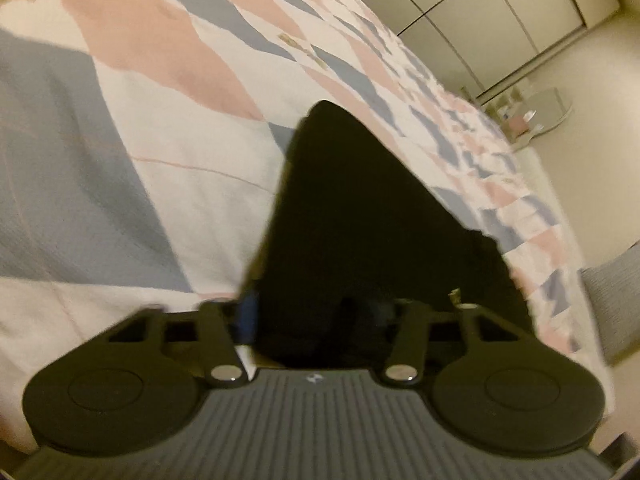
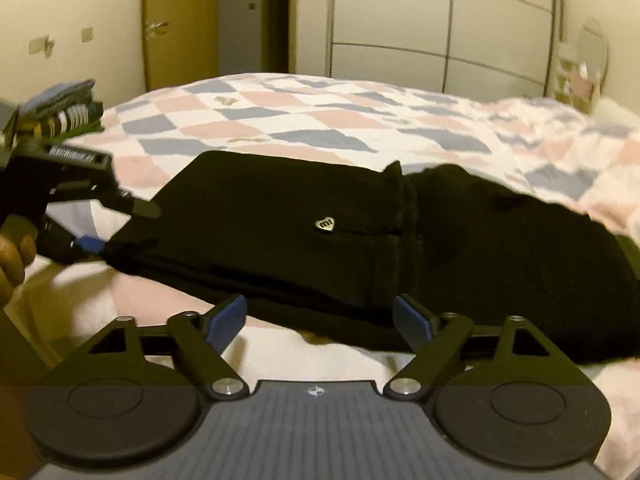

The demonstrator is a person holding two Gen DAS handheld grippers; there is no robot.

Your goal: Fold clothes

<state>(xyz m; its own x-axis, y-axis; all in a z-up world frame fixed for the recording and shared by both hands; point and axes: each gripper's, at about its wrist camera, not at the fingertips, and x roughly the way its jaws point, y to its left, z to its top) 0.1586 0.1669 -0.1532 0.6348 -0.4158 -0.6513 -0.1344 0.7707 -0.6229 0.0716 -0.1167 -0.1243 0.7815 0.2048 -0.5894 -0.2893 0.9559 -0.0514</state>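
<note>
Lying doubled over on the checkered bedspread [image 2: 304, 120], the black garment [image 2: 280, 216] is looking part-folded, its 3 o'clock end rumpled, while the left gripper [image 2: 120, 226] is pinching its 9 o'clock corner and the right gripper [image 2: 320, 320] is hovering agape at 6 o'clock.

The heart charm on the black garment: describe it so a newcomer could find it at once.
Start at the bed with the checked quilt. Across its near side lies the black garment, partly folded. Near the middle of its upper layer, beside a seam, sits the heart charm: a small pale metallic heart, the only bright spot on plain black cloth.
</note>
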